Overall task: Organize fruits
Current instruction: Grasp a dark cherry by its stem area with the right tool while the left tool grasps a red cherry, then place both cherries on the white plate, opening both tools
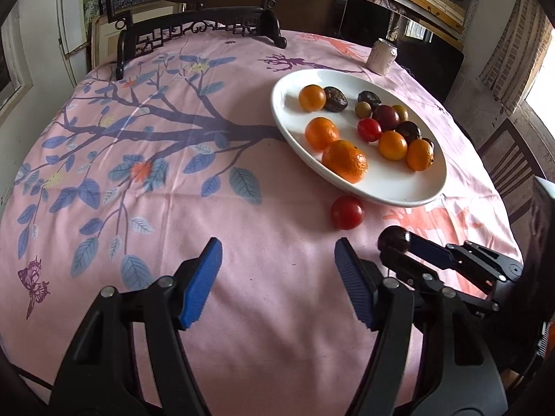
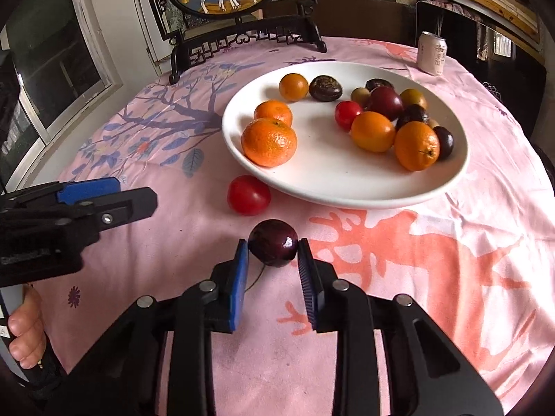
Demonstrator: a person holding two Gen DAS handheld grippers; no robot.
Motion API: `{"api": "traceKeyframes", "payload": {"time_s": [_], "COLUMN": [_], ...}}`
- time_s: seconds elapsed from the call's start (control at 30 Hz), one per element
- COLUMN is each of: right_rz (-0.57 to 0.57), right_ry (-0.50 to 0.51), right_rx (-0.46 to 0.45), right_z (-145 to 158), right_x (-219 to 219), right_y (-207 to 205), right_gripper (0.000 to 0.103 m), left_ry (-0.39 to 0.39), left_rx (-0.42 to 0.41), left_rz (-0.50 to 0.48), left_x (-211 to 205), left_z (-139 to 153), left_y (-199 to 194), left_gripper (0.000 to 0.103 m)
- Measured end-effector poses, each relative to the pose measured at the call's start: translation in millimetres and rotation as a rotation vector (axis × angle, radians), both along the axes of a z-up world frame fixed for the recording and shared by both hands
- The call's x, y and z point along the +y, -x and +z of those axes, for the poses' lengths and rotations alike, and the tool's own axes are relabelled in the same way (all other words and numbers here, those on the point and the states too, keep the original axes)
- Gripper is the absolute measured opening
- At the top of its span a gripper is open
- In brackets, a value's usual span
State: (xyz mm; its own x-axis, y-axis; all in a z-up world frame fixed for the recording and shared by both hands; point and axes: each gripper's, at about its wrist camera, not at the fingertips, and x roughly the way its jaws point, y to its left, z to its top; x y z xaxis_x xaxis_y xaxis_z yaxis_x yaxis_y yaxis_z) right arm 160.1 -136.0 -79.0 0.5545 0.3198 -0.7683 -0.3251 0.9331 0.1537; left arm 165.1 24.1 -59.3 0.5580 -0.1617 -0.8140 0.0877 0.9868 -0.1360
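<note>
Right claw (image 2: pixel 273 248) pinches a dark plum (image 2: pixel 273 246) at its fingertips, blue pads pressed to both sides of the fruit, held just above the pink cloth of the surface (image 2: pixel 451 260). Grip sits at the plum's widest part, likely so the round fruit doesn't squirt out. It hangs on the near side of the white plate (image 2: pixel 347 194), short of the rim, so this reads as a carry toward the plate, not yet a drop.

Left claw (image 1: pixel 277 260) is spread wide and empty, hovering over bare cloth on the near side of the plate; probably kept back to leave the right one room, or lined up for the next pick. A red tomato (image 2: pixel 248 195) lies loose on the cloth just beside the plate's near rim, the only other fruit off the plate, so likely next.

On the plate: mandarins (image 2: pixel 269 141) grouped on its left part, mixed oranges, plums and small fruit on its right. A can (image 2: pixel 432 53) stands beyond the plate's far edge. Open patch at the plate's near middle looks like the easy landing spot.
</note>
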Motion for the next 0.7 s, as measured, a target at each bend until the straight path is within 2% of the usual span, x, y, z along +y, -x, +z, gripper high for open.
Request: {"api": "traceKeyframes", "payload": {"time_s": [0.13, 0.33, 0.5, 0.6, 0.63, 0.7], "right_rz": [-0.036, -0.086, -0.096, -0.096, -0.097, -0.097], "right_ry": [-0.026, -0.075, -0.101, -0.117, -0.122, -0.125], "right_rx": [-0.031, -0.039, -0.047, -0.04, -0.037, -0.036], "right_z": [14, 17, 17, 15, 15, 15], "right_x": [-31, -72, -82, -82, -82, -81], "right_y": [22, 43, 48, 49, 49, 49], "right_gripper": [0.029, 0.029, 0.029, 0.029, 0.029, 0.029], "left_ry": [-0.029, -0.053, -0.071, -0.098, -0.078, -0.062], "left_rx": [0.033, 0.088, 0.045, 0.019, 0.02, 0.023], "left_rz": [-0.044, -0.072, -0.068, -0.077, -0.093, -0.1], "left_x": [-29, -58, -65, -67, -67, -66], "left_z": [-12, -36, -39, -39, -37, -35], "left_y": [-14, -41, -50, -49, -47, -43], "left_gripper": [0.069, 0.069, 0.066, 0.046, 0.032, 0.032]}}
